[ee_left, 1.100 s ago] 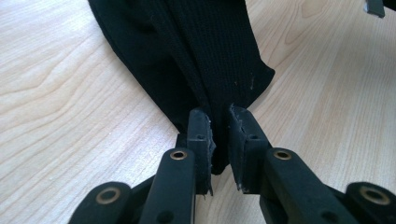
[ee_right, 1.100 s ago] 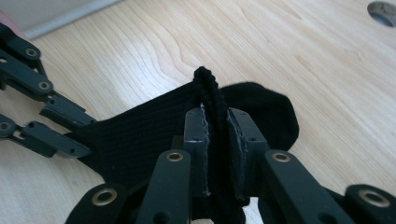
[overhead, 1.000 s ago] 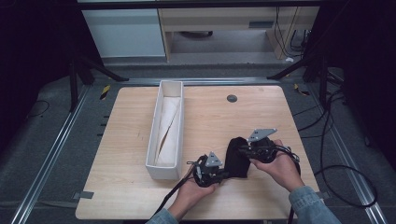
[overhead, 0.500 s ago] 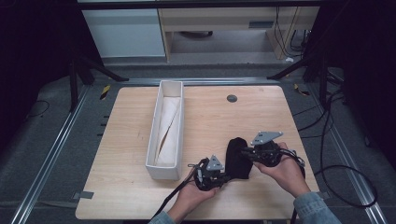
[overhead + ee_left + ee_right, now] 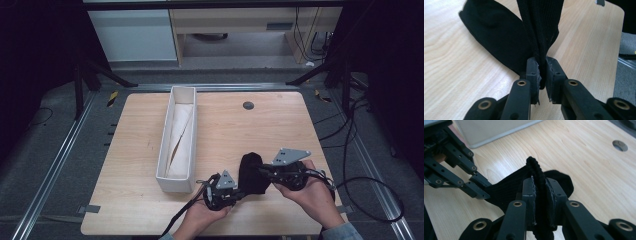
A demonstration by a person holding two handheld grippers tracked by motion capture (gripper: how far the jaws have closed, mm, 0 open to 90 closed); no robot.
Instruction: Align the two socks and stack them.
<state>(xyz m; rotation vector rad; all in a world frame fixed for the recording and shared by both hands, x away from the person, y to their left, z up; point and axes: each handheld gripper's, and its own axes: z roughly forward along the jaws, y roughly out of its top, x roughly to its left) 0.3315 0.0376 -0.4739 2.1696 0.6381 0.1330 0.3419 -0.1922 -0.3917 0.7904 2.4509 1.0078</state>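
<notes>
Both grippers clamp one black sock (image 5: 251, 173) near the table's (image 5: 280, 125) front edge. Left gripper (image 5: 542, 75) pinches its ribbed fabric, right gripper (image 5: 540, 195) its cuff (white bin (image 5: 181, 95) sits well left)

Black claws (image 5: 542, 82) with brass screws; grey sleeve (image 5: 340, 232).

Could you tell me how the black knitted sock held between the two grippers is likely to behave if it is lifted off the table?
The black knitted sock will probably hang limp: it folds and bunches where the left gripper pinches it. It looks light, since thin jaw tips hold it. Its ribbed edge in the right gripper should resist slipping.
</notes>
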